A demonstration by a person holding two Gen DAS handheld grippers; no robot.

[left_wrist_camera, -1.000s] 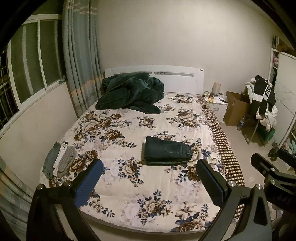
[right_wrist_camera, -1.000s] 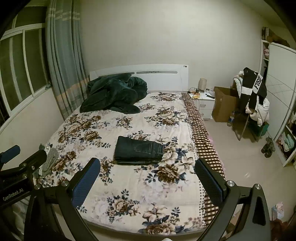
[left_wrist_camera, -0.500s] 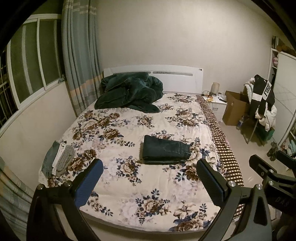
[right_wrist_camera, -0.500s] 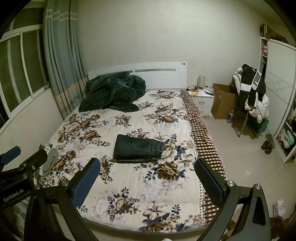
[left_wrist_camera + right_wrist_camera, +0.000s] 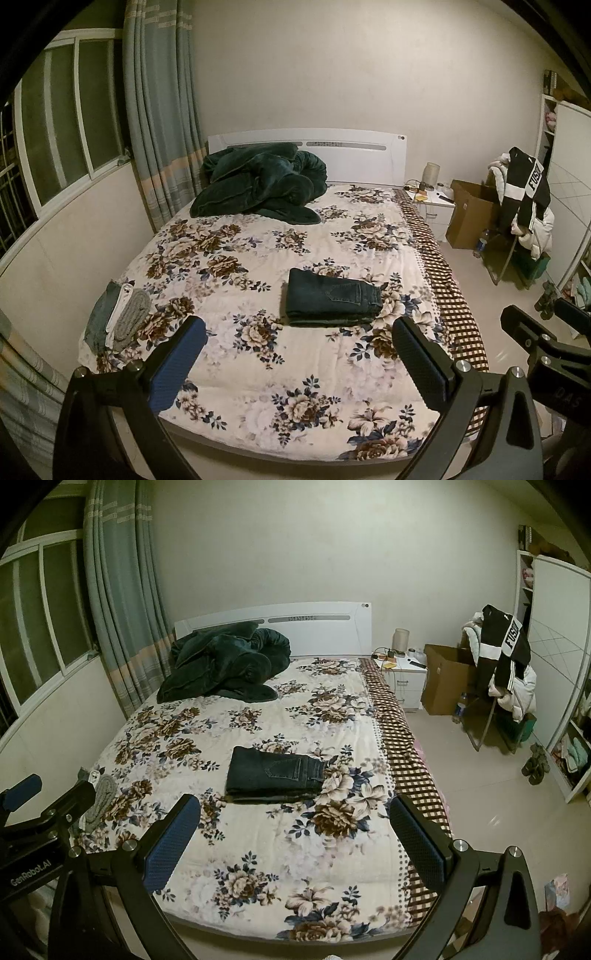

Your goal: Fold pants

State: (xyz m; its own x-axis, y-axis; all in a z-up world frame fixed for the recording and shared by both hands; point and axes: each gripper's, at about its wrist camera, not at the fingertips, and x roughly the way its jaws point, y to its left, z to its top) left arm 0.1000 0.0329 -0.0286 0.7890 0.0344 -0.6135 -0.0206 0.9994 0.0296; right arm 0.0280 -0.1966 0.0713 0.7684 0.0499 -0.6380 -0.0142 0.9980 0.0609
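Observation:
The dark blue pants (image 5: 330, 301) lie folded into a compact rectangle on the floral bedspread (image 5: 258, 258), right of the bed's middle; they also show in the right wrist view (image 5: 275, 773). My left gripper (image 5: 295, 360) is open and empty, held back over the foot of the bed, well short of the pants. My right gripper (image 5: 293, 840) is open and empty at the same distance. Each gripper shows at the edge of the other's view.
A dark green blanket (image 5: 258, 184) is heaped at the headboard. Small folded clothes (image 5: 118, 317) lie at the bed's left edge. A nightstand (image 5: 434, 205), cardboard box (image 5: 469, 214) and clothes-draped chair (image 5: 524, 206) stand right of the bed. Window and curtain (image 5: 159, 110) are left.
Both grippers have drawn back a little from the bed; the pants sit slightly farther away in both views. The pants have not moved.

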